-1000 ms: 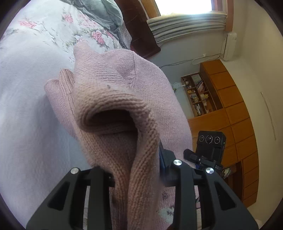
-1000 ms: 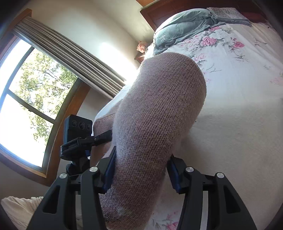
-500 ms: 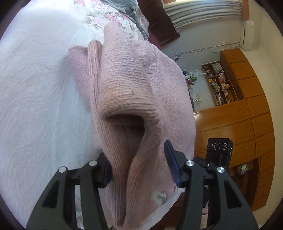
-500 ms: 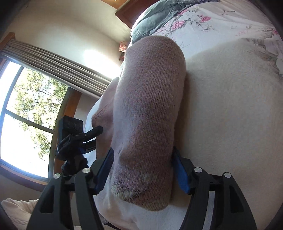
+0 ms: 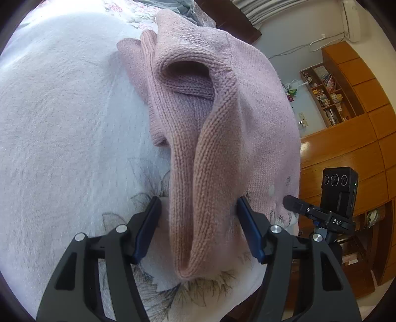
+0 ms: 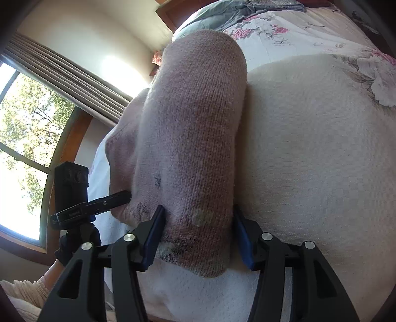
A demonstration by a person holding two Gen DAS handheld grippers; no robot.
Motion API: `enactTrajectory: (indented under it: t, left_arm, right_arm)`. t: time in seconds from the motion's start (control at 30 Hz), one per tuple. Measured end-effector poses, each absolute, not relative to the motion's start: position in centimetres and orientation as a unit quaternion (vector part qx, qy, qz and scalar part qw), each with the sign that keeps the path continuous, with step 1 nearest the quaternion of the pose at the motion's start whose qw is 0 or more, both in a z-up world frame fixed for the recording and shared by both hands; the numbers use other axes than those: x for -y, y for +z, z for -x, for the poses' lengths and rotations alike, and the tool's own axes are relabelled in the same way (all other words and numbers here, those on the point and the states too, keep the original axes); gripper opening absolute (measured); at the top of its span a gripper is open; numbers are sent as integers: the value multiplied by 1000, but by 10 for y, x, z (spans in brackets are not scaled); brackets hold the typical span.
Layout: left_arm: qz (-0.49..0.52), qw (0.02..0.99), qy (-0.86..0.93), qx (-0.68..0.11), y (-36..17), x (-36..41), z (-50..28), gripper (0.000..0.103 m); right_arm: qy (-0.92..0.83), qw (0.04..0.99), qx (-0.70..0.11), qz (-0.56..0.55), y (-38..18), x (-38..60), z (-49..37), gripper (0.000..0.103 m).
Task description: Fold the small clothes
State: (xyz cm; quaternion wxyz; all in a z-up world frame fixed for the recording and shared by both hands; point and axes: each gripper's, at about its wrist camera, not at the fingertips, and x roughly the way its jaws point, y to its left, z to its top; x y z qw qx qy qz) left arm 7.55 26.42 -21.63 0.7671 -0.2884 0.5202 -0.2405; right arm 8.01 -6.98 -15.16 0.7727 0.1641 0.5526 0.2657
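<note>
A pink knit sweater [image 5: 222, 111] lies folded on the white bed cover [image 5: 61, 123]. One long fold of it runs toward me between the fingers of my left gripper [image 5: 198, 210], which is open with a gap beside the left pad. In the right wrist view the sweater [image 6: 193, 123] is a thick roll resting on the bed cover [image 6: 309, 148]. My right gripper [image 6: 198, 220] is open around the roll's near end. Both pads brush the roll's sides and the knit is not squeezed.
The other gripper's black camera mount [image 5: 339, 188] shows at the right, in front of wooden cabinets [image 5: 358, 86]. A grey quilt [image 6: 222, 12] lies at the head of the bed, and a window [image 6: 22, 148] with curtains is at the left. A person's pale sleeve [image 6: 22, 292] is at bottom left.
The sweater came down from the air onto the bed. My left gripper's fingers spread and let go of the fold. My right gripper's fingers stand about as wide as before.
</note>
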Motion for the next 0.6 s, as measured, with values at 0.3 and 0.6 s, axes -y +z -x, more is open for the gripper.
enactTrajectory:
  t: [0.3, 0.6]
  left_arm:
    - [213, 816, -149, -516, -155, -271, -41, 77]
    - [163, 857, -97, -479, -94, -270, -7, 87]
  right_arm:
    - [154, 836, -522, -73, -96, 37, -52, 99]
    - [90, 887, -453, 15, -35, 4, -21, 99]
